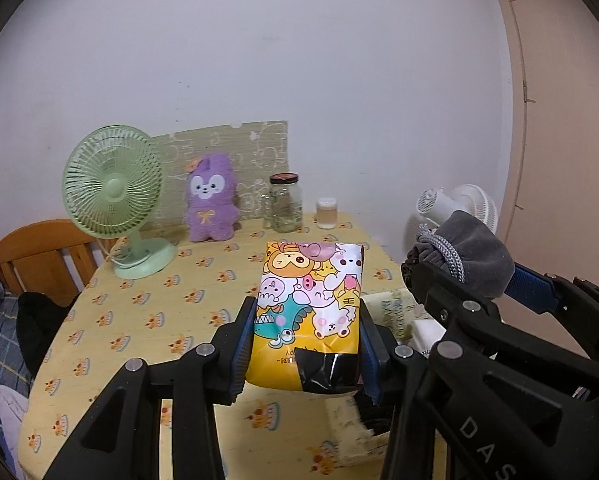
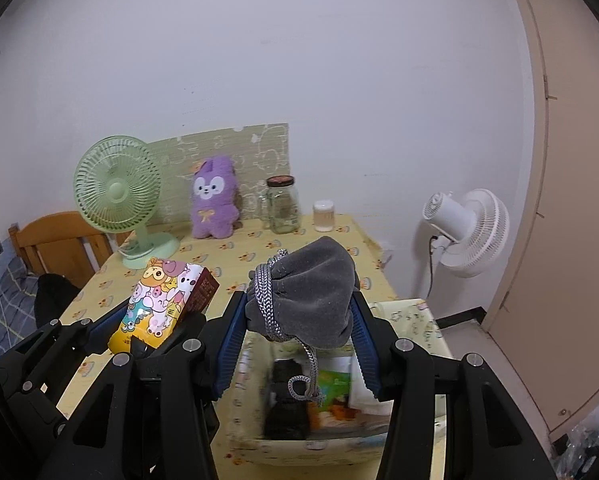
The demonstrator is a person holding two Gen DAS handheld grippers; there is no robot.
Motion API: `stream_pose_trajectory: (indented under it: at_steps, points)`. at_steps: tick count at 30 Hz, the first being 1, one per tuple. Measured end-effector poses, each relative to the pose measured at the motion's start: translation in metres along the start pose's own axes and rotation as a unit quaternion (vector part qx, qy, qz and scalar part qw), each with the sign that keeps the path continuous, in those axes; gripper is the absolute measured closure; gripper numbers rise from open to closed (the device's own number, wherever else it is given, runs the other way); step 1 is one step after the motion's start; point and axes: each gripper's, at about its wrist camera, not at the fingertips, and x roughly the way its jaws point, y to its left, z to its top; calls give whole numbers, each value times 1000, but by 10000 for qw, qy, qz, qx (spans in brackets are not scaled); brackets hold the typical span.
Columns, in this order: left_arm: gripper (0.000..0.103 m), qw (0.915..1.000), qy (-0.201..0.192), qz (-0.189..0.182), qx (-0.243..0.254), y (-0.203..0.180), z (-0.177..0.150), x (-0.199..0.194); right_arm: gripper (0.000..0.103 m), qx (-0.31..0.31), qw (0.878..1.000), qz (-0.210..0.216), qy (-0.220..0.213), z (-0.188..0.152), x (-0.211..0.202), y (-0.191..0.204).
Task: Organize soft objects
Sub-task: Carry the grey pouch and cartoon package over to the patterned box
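Grey pouch (image 2: pixel 315 292) between hand-held gripper (image 2: pixel 299 332) fingers

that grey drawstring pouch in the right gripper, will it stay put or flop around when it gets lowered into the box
The grey pouch bulges over the right gripper, so it is probably soft and will sag. Its cord dangles loose and may snag on the fabric box. The velvety cloth likely grips the pads well.

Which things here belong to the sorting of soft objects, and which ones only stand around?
Part of the job:
- cartoon packet, shut in the left gripper
- grey drawstring pouch, shut in the right gripper
- fabric box below the pouch
- purple plush, maybe, as it is soft

Only standing around:
- green fan
- glass jar
- white fan
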Motion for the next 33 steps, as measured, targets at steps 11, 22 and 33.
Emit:
stream_pose_trajectory:
  at_steps: [11,22,33]
  points:
    - [57,9992,135,-336,138,-34,-1,24,49,160,9996,-239,53,-9,9,-39]
    - [56,9961,462,-670,337,-65,-9,52,49,400,9976,-501,273,-22,24,-74]
    - [53,9893,958,-972,513,-84,-25,80,49,507,9948,-673,578,-39,46,-95]
